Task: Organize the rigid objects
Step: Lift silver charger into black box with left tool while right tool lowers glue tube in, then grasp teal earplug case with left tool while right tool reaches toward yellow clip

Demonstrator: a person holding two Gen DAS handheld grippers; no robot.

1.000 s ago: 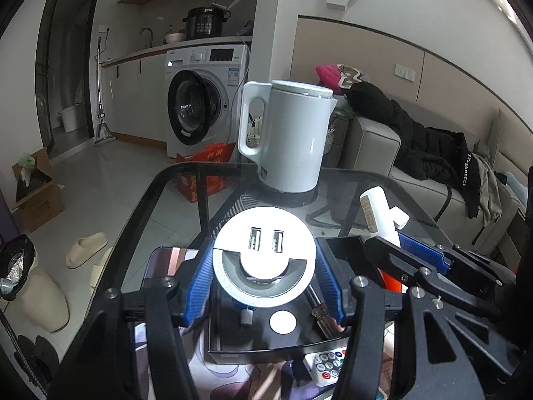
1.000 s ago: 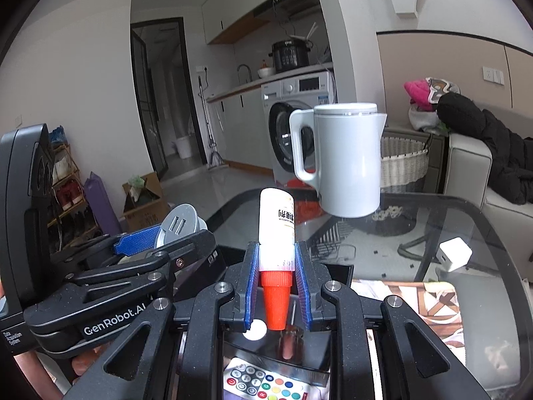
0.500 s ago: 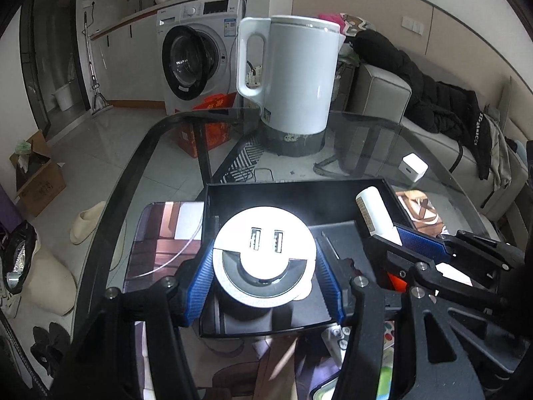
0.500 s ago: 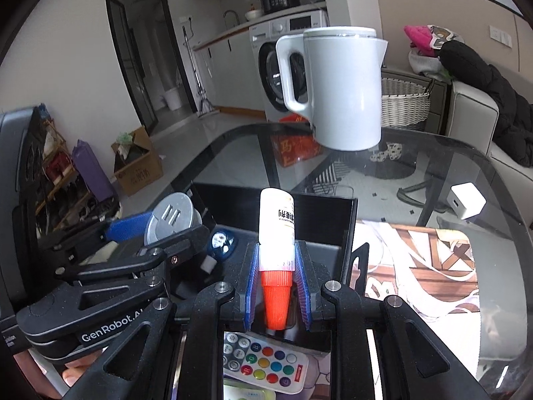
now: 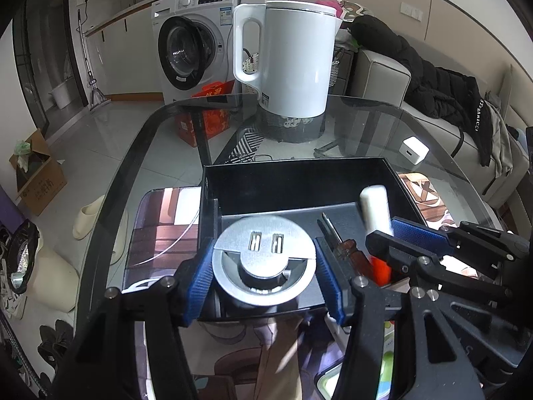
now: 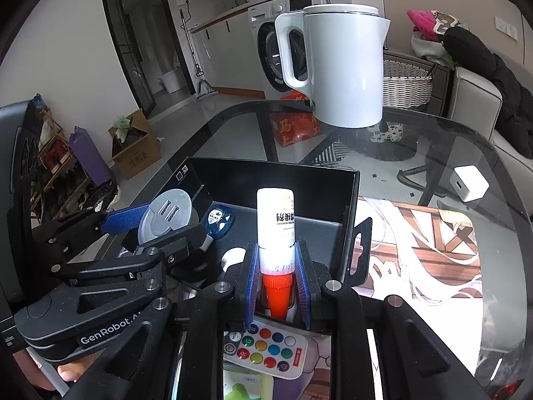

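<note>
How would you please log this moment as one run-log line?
left gripper: shut on USB socket | right gripper: shut on glue bottle | both over black tray

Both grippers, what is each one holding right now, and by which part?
Left gripper clamps the round silver USB socket by its rim. Right gripper pinches the white glue bottle at its neck, above the orange cap.

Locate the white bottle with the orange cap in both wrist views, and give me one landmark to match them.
Left wrist view: the white bottle sits right of centre, over the black tray, clamped in the right hand-held gripper.
Right wrist view: the bottle stands at centre, orange cap toward the camera, between the blue pads.
Shared landmark: the white kettle, on the glass table behind the tray in both.
</note>
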